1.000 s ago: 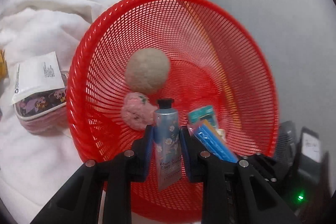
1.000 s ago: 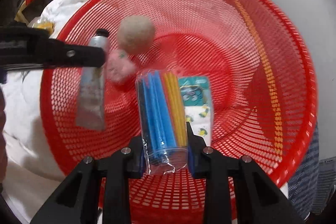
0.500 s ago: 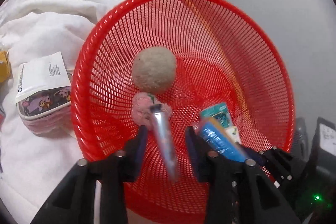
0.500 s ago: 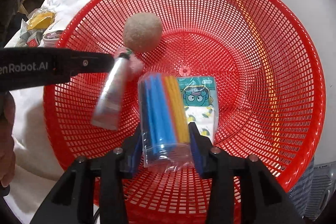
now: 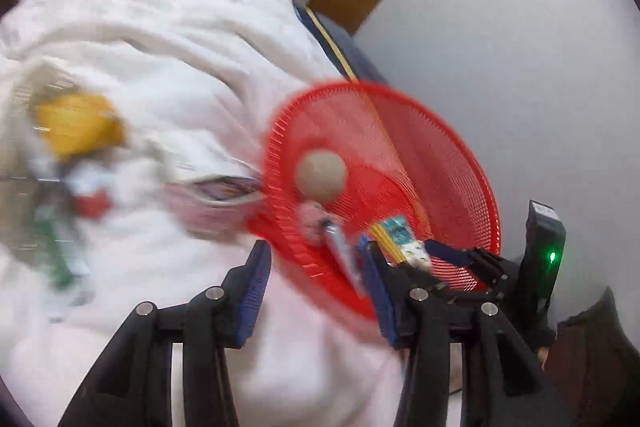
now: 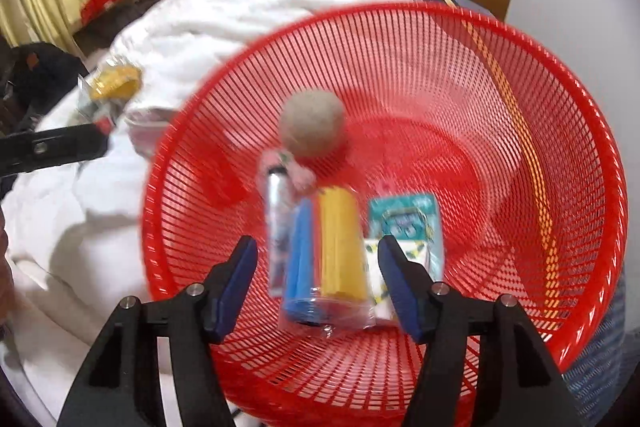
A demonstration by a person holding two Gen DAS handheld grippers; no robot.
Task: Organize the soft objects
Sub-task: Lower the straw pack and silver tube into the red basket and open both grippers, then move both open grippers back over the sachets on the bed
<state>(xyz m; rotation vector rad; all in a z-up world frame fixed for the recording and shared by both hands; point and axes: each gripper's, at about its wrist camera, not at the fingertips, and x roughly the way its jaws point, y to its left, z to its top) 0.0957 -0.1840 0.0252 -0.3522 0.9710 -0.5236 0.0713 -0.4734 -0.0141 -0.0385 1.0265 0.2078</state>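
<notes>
A red mesh basket (image 6: 560, 75) (image 5: 440, 139) sits on a white duvet. In it lie a beige ball (image 6: 312, 125) (image 5: 322, 173), a small pink soft thing (image 6: 292, 171) (image 5: 310, 219), a silver floral tube (image 6: 278, 227) (image 5: 340, 251), a clear packet of blue and yellow sticks (image 6: 324, 251) and a teal pack (image 6: 404, 223) (image 5: 398, 229). My right gripper (image 6: 318, 281) hangs over the basket's near side, jaws opening; the packet lies between them, free of the pads. My left gripper (image 5: 316, 291), jaws opening and holding nothing, is outside the basket's left rim; its finger (image 6: 52, 147) shows at far left.
The rumpled white duvet (image 5: 160, 47) spreads left of the basket. On it lie a yellow packet (image 5: 76, 127) (image 6: 114, 83) and a patterned pouch (image 5: 224, 187) against the basket's left side. A black device with a green light (image 5: 544, 251) stands by the wall, right of the basket.
The left gripper opened, let the tube fall into the basket and drew back out to the left. The right gripper opened and the stick packet dropped onto the basket floor.
</notes>
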